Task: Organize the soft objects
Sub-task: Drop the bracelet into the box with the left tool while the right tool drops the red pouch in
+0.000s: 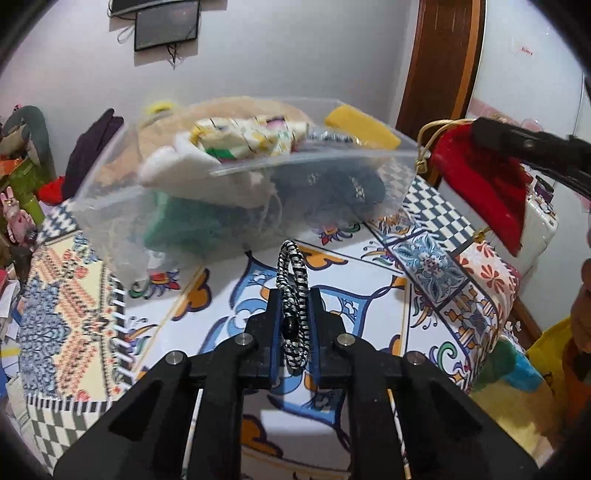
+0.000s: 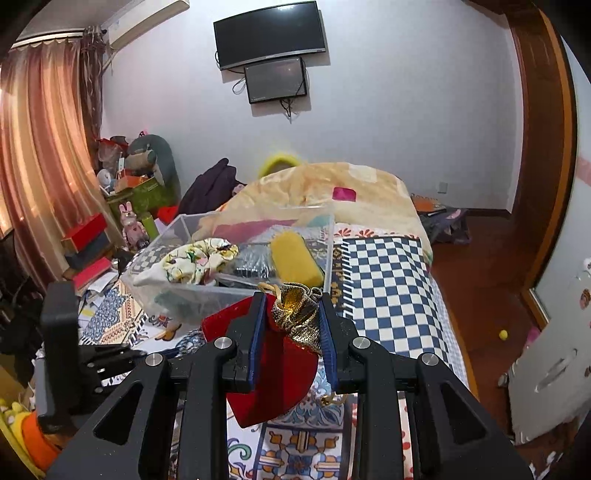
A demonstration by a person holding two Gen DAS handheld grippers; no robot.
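My left gripper is shut on a black-and-white braided hair tie and holds it above the patterned bedspread, just in front of a clear plastic box. The box holds a floral cloth, a yellow sponge and dark and green soft items. My right gripper is shut on the gold-trimmed neck of a red velvet drawstring pouch, held in the air near the box. The pouch also shows at the right of the left wrist view.
The box sits on a bed with a beige quilt behind it. Clutter, boxes and toys pile up left of the bed. A wooden door frame and wood floor lie to the right. Monitors hang on the wall.
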